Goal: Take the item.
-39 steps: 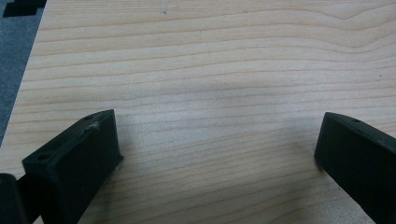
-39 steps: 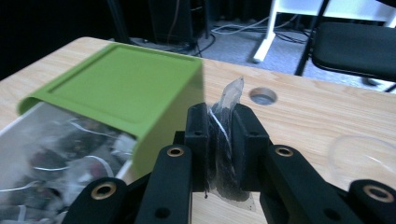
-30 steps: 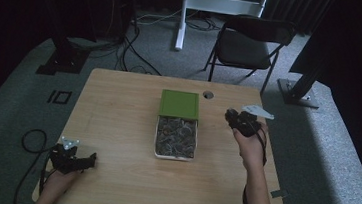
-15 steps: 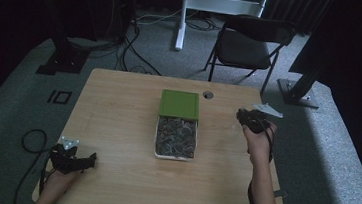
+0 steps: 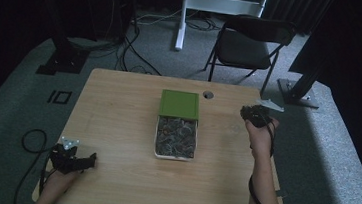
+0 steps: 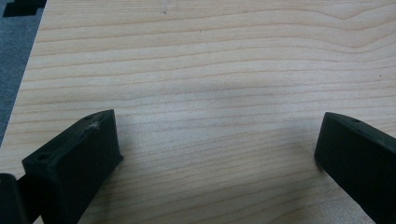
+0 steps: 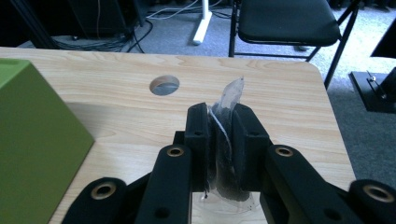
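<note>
My right gripper (image 5: 253, 114) hovers over the table's right side, to the right of the green box (image 5: 179, 104). In the right gripper view it (image 7: 224, 112) is shut on a thin clear plastic piece (image 7: 232, 93) that sticks up above the jaws. A white tray (image 5: 156, 138) full of small dark items adjoins the box on its near side. At the front left corner my left gripper (image 5: 85, 161) rests low, and the left gripper view shows it (image 6: 219, 135) open over bare wood.
The wooden table (image 5: 117, 121) has a round cable hole (image 5: 208, 94) behind the box, also in the right gripper view (image 7: 164, 85). A black folding chair (image 5: 252, 43) stands beyond the far edge. Cables lie on the grey floor at the left.
My right hand has moved to the right, away from the green box and toward the table's right edge, still holding the clear plastic piece. The left gripper has stayed put.
</note>
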`<state>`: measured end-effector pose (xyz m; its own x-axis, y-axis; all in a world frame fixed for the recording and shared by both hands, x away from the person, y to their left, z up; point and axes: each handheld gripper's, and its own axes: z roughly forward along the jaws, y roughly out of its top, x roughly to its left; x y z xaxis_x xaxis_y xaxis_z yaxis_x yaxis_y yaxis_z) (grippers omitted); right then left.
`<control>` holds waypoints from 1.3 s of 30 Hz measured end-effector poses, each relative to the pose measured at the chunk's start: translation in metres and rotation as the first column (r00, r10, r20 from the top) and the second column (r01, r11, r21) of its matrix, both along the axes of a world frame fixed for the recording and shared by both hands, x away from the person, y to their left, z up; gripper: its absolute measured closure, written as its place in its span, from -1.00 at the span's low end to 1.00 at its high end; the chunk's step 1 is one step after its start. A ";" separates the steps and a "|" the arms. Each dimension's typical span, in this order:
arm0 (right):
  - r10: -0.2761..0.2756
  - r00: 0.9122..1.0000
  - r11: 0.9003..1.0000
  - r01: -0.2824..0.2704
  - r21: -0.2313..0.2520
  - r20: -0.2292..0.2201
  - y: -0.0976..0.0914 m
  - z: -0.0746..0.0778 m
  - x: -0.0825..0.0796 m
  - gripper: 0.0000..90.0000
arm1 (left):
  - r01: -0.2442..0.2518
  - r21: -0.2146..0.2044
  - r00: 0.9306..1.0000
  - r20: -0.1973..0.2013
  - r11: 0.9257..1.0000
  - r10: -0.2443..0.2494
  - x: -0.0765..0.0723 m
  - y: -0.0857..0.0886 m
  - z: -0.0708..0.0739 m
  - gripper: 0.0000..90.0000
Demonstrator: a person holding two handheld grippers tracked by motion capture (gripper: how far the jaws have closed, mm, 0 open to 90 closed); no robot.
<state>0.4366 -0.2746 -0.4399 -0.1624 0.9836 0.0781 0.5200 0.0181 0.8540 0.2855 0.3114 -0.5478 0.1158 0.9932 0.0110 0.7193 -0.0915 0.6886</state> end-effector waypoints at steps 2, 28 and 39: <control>-0.003 1.000 1.000 0.003 -0.001 -0.003 -0.001 -0.001 0.002 0.75 | 0.000 0.000 1.000 0.000 1.000 0.000 0.000 0.000 0.000 -0.99; 0.000 0.999 0.999 0.002 0.035 -0.042 0.002 -0.009 0.008 0.16 | 0.000 0.000 1.000 0.000 1.000 0.000 0.000 0.000 0.000 -0.99; 0.063 0.998 0.997 -0.062 0.045 -0.024 0.003 -0.010 -0.004 -0.57 | 0.000 0.000 1.000 0.000 1.000 0.000 0.000 0.000 0.000 -0.99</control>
<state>0.4325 -0.2720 -0.4501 -0.2212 0.9671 0.1257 0.5403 0.0142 0.8414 0.2855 0.3113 -0.5478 0.1159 0.9932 0.0112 0.7193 -0.0917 0.6886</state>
